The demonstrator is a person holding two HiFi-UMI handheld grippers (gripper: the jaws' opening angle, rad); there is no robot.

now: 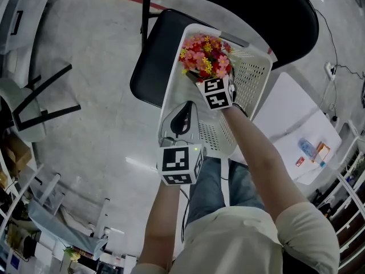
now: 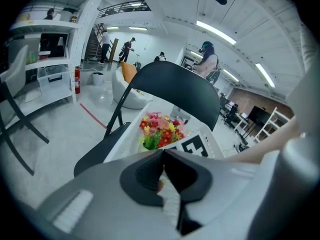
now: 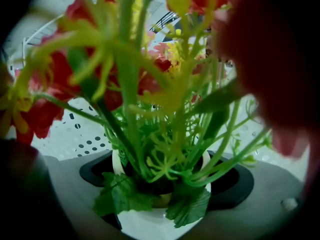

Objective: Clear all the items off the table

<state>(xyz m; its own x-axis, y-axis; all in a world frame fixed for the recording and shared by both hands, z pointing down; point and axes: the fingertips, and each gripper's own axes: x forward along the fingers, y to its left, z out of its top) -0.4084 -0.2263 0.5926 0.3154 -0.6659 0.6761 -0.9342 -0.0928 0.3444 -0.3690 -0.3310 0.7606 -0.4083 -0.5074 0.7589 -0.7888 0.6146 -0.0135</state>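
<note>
1. A black folding chair (image 1: pixel 149 67) is standing on the grey floor left of centre in the head view, and a white perforated basket (image 1: pixel 254 73) is sitting on its seat.
2. The left gripper (image 2: pixel 163 153) is showing at the centre of the head view, over the basket's lower end. Its 2 jaws are pressing together, clenched on nothing.
3. Red, pink and yellow flowers (image 1: pixel 205 56) are standing inside the basket, at its upper end.
4. The right gripper (image 3: pixel 162 184) is reaching into the basket just right of the left one. Its 2 jaws are grasping the white flower pot (image 3: pixel 150 224), 1 on each side, and green stems are rising from the pot.
5. A white table (image 1: pixel 288 116) is lying at the right edge of the head view, well apart from the basket. It is bearing a clear bottle (image 1: pixel 308 148) and a small orange box (image 1: pixel 323 150).
</note>
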